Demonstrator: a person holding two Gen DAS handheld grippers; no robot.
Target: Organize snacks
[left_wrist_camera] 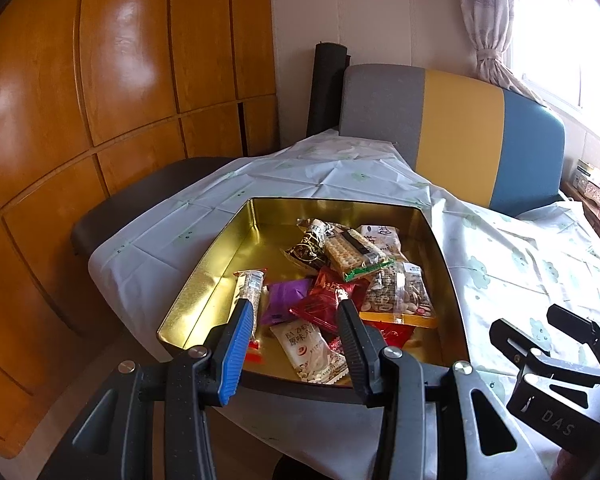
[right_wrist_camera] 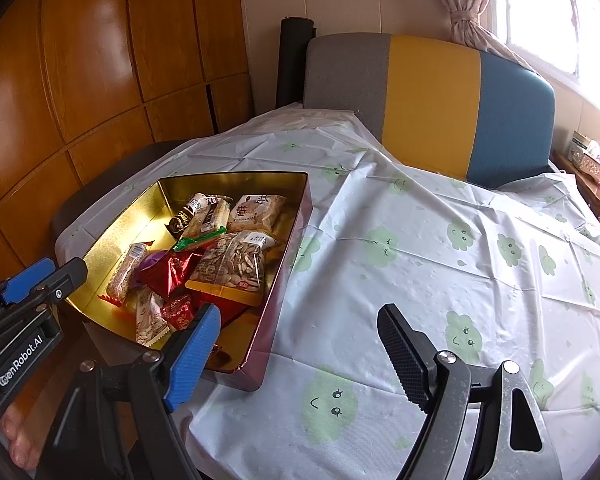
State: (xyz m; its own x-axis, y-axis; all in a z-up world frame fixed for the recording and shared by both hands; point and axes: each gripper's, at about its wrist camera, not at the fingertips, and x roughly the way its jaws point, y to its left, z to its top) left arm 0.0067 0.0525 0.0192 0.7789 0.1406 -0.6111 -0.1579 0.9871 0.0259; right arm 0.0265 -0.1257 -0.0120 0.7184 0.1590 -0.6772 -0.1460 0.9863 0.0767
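A gold-lined tin box [left_wrist_camera: 220, 248] [right_wrist_camera: 296, 232] sits at the near left corner of the table, holding several snack packets. Among them are a bag of seeds [left_wrist_camera: 396, 292] [right_wrist_camera: 232, 264], a red packet [left_wrist_camera: 324, 300] [right_wrist_camera: 172, 272], a purple packet [left_wrist_camera: 286, 296], a cracker pack [left_wrist_camera: 354, 254] and a white packet [left_wrist_camera: 308, 348]. My left gripper [left_wrist_camera: 296, 312] hovers open over the box's near edge, nothing between its fingers. My right gripper [right_wrist_camera: 296, 316] stands open over the box's near right corner and the tablecloth, holding nothing. Each gripper shows at the other view's edge.
The table wears a white cloth with green cloud faces [right_wrist_camera: 460, 248]. A grey, yellow and blue chair back [right_wrist_camera: 432, 96] stands behind it, a dark seat [left_wrist_camera: 140, 196] to the left. Wooden cabinet doors [left_wrist_camera: 100, 80] fill the left. A hand [right_wrist_camera: 16, 436] shows at bottom left.
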